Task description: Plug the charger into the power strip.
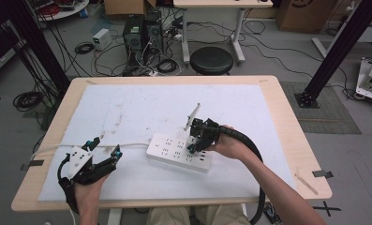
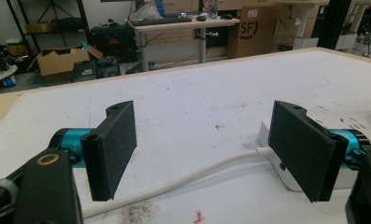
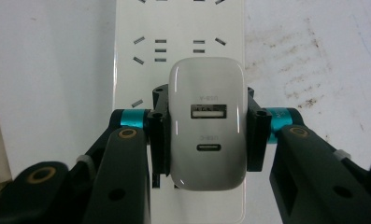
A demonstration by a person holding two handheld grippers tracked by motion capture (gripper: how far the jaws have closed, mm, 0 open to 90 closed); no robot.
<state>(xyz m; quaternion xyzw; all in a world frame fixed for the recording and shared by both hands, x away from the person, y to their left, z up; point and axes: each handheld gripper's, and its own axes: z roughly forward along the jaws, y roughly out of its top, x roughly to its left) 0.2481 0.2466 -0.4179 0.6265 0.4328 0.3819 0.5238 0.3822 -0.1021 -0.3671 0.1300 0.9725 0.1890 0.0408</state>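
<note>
The right hand-held gripper (image 3: pixel 206 135) clamps the white USB charger (image 3: pixel 206 123) by its flat sides, over the power strip (image 1: pixel 179 152) at the counter's (image 1: pixel 286 122) centre, probably partly seated. Light, rigid, glossy, so slippery. At eight o'clock, the left hand-held gripper (image 1: pixel 104 147) rests wide, empty.

Charger (image 3: pixel 207 123) – glossy white plastic; power strip (image 3: pixel 178 28) – smooth plastic.

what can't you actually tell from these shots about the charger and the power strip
- Charger prongs: right gripper view, hidden under its own body, so seated or hovering is unclear.
- Sockets beneath it on the power strip: covered by the charger and the right hand-held gripper.
- Strip's far end: left gripper view, hidden behind a pad of the left hand-held gripper.
- Charger: high view, hidden by the right hand-held gripper.
</note>
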